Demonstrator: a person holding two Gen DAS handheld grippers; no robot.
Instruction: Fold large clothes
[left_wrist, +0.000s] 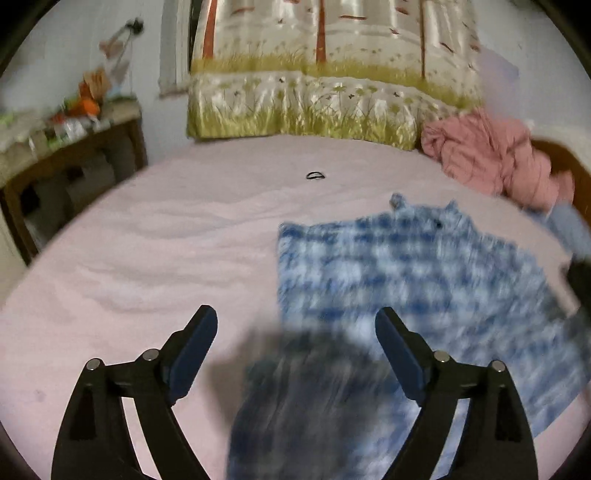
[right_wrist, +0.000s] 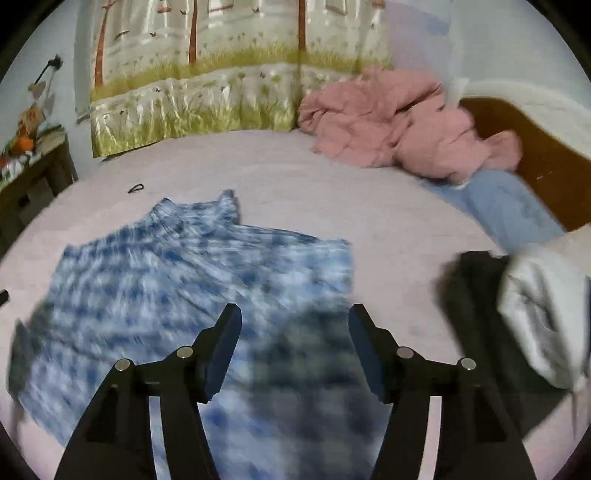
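Both hand-held grippers hang with jaws spread wide and nothing between them: the left hand-held gripper (left_wrist: 295, 325) over the near left edge of a blue-and-white checked garment (left_wrist: 424, 280), the right hand-held gripper (right_wrist: 294, 321) over its near right part. That garment (right_wrist: 192, 273) lies spread on the pink bed (left_wrist: 155, 251), blurred. A crumpled pink blanket (right_wrist: 402, 125) sits at the far right beside a floral quilt (left_wrist: 303, 103). A small black loop (left_wrist: 315, 176) lies on the sheet beyond the garment.

One checked shirt (right_wrist: 177, 280), one pink blanket (right_wrist: 399, 125) at 1 o'clock, one hair tie (left_wrist: 315, 176), two grippers (left_wrist: 295, 347) (right_wrist: 294, 339), one bed (left_wrist: 147, 240).
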